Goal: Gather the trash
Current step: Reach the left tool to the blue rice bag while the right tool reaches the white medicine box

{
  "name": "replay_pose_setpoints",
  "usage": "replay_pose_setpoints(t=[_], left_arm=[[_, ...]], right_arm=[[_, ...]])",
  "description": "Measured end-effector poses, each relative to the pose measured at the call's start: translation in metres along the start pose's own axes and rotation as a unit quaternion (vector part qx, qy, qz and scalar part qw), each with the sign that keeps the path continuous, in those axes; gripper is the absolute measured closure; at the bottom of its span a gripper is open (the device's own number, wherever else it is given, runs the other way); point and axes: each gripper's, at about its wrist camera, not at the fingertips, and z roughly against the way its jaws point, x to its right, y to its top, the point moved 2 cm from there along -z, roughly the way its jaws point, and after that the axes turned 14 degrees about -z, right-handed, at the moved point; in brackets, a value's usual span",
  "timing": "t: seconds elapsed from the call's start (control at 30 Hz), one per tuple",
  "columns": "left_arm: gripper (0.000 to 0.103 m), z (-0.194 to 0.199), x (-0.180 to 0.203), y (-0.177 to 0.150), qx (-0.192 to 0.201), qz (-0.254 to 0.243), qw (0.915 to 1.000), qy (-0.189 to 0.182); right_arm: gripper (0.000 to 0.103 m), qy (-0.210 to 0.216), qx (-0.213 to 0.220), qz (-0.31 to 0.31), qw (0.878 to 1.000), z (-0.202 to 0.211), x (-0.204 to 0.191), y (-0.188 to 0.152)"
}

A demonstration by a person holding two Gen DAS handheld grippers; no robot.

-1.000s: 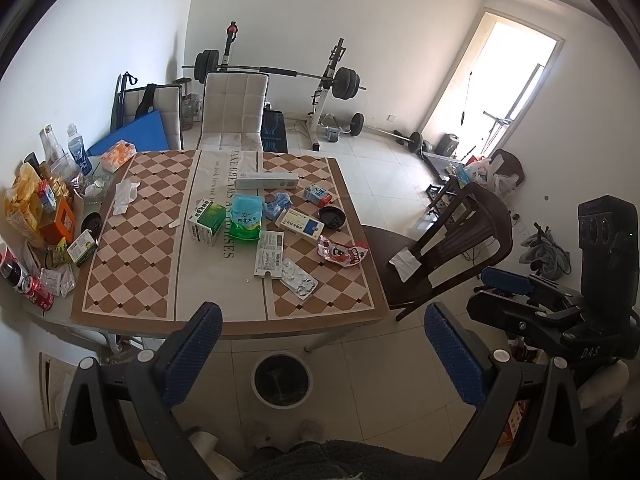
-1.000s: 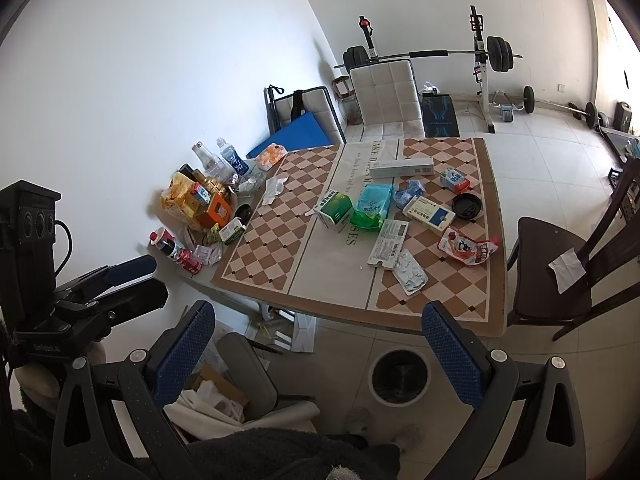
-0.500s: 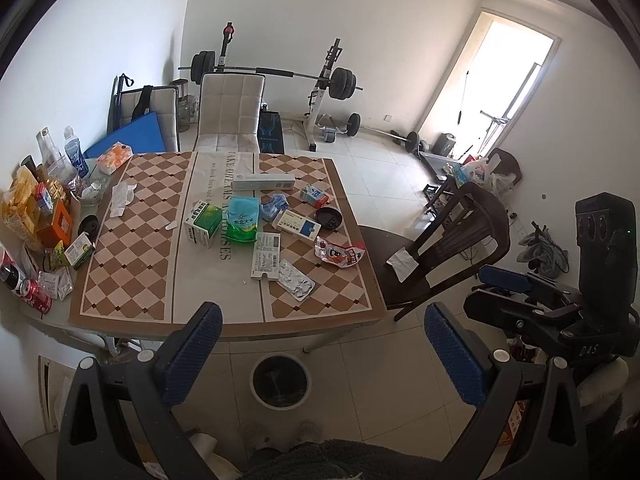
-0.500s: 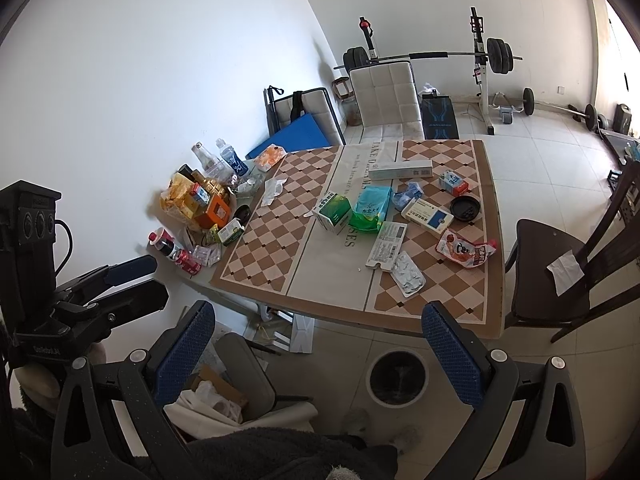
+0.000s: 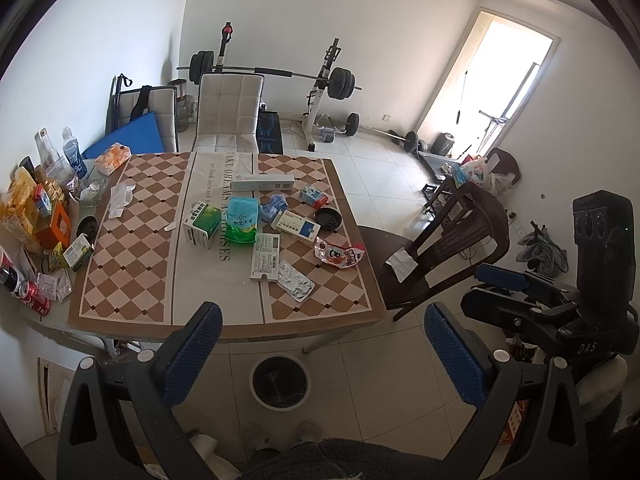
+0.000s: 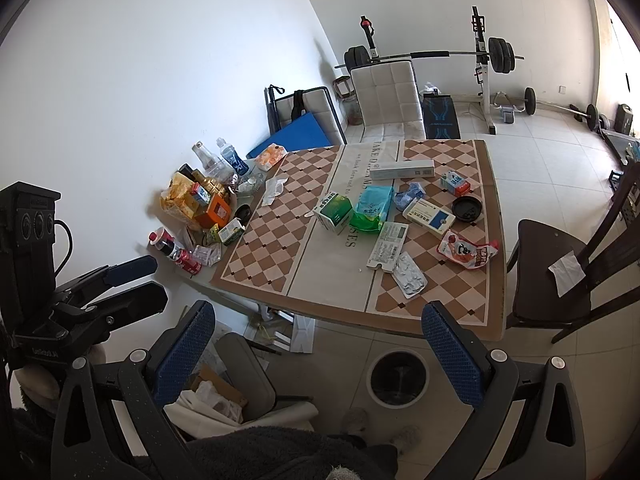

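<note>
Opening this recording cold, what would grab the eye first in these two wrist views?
The brown-and-cream checkered table strewn with litter: a green rice bag, a red snack wrapper and a silver blister pack near its middle. On the floor below the near edge stands a round white-rimmed bin, and a barbell rack fills the back wall.

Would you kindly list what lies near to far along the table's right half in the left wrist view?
Foil blister pack → red snack wrapper → white and blue medicine box → small milk carton → long white box.
</note>
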Motion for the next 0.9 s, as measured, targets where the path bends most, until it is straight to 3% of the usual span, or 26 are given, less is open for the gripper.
replay_pose_setpoints(t=[0.33, 0.37, 0.43, 0.57, 0.7, 0.9], left_arm=[[0.0, -0.005, 0.001, 0.003, -0.002, 0.0, 1.0, 0.001], [0.0, -0.008, 0.001, 0.004, -0.003, -0.001, 0.9999, 0.01], [0.0, -0.019, -0.006, 0.003, -0.011, -0.012, 0.9973, 0.071], [0.0, -0.053, -0.029, -0.002, -0.032, -0.041, 0.9799, 0.193], [0.0, -0.113, -0.058, -0.009, -0.074, -0.029, 0.9735, 0.214], [0.0, -0.204, -0.088, -0.014, -0.153, -0.011, 0.9639, 0.217]], right_arm=[[0.0, -0.002, 0.001, -0.001, 1.0, -0.002, 0.0, 0.001], [0.0, -0.003, 0.002, -0.003, 1.0, -0.002, 0.001, 0.003], [0.0, -0.014, 0.01, -0.012, 1.0, -0.007, 0.003, 0.01], [0.0, -0.08, 0.046, -0.029, 0.995, -0.02, 0.017, 0.02], [0.0, -0.153, 0.052, -0.062, 0.985, -0.052, 0.054, 0.031], [0.0, -0.209, -0.022, -0.09, 0.974, -0.131, 0.134, 0.054]])
